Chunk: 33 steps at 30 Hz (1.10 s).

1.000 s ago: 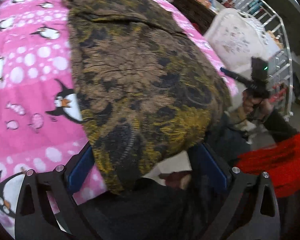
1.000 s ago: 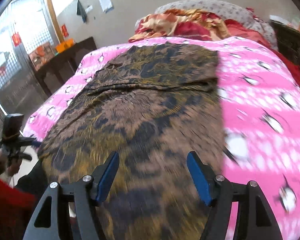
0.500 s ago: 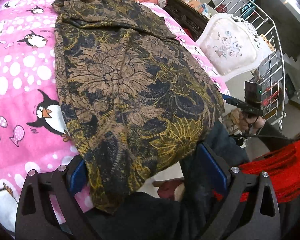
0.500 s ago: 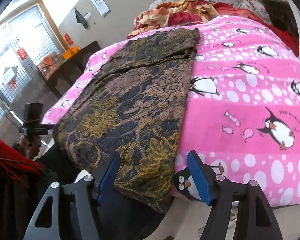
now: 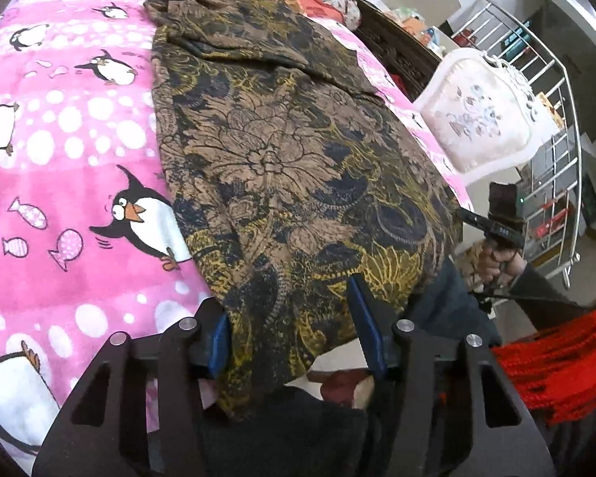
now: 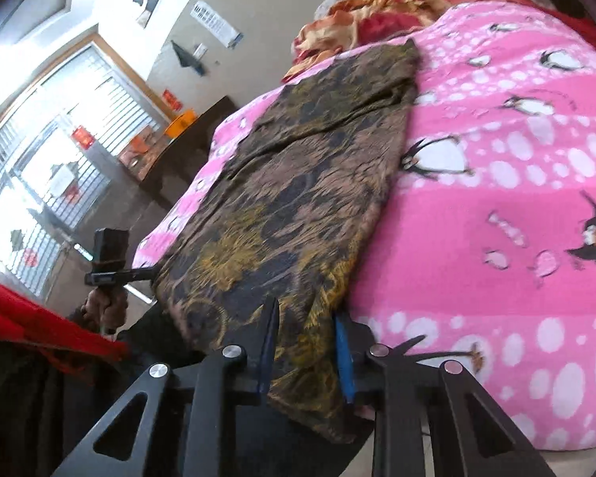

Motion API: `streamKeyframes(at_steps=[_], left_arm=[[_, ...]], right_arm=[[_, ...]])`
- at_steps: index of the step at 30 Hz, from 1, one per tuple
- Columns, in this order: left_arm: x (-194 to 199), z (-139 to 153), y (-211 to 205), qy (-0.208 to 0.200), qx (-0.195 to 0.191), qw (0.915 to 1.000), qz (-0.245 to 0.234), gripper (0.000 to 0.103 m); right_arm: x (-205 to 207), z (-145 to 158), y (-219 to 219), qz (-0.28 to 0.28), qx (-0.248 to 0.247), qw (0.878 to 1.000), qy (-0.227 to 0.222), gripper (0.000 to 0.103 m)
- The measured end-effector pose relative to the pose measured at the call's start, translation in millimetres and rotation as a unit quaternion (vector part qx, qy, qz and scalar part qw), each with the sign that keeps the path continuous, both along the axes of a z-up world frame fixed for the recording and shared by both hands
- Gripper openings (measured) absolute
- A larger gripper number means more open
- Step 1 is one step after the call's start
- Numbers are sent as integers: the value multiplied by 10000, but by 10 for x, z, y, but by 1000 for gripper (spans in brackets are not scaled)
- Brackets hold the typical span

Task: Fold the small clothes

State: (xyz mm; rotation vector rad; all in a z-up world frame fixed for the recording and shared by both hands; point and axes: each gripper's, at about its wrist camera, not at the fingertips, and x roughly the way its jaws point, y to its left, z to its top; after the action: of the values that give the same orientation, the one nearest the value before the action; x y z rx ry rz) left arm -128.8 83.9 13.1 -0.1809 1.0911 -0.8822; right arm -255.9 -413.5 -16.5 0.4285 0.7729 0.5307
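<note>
Bed: pink fleece penguin-print blanket (image 5: 79,167) covers it and carries the garment; the plush surface may drag on the cloth and pull the far end askew as the hem is lifted.
Garment: brown, black and gold floral-patterned woven cloth (image 5: 282,151), spread lengthwise on the bed, its near hem hanging over the bed edge. The far end is already creased; judged risk is that the crease gets carried into the fold.
Left gripper (image 5: 294,338): black frame, blue pads, jaws closing with the left corner of the hanging hem between them. The pads have not clearly met the cloth. If lifted too soon, the hem may slip free.
Right gripper (image 6: 306,353): jaws closing, narrower than the left, with the right corner of the hem between the blue pads. Contact cannot be told for certain through the blur.
Symmetry: one corner may seat earlier than the other; an uneven lift would skew the fold line.
Layers: a pad may catch only the top layer, leaving the lower one behind.
</note>
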Motion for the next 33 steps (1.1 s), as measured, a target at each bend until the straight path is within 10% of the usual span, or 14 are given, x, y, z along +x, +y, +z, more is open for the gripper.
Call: streamKeyframes(at_steps=[6,18,24,33], left_arm=[[-118,15,-155,-140,24,9997,-220,80],[-119,18,9,115,-378,9992,36,79],[-39,-59,129,193,69,9990,389,9],[100,182,404,-228,-62,9943,1039,5]], right_arm=[[5,-33,74,249,88,9994,236,26],[82,-141,123,408,363,9977,395,23],[86,-43,66,304,204,9988,333,6],[-152,331,-288,-481,684,9956,-433,5]])
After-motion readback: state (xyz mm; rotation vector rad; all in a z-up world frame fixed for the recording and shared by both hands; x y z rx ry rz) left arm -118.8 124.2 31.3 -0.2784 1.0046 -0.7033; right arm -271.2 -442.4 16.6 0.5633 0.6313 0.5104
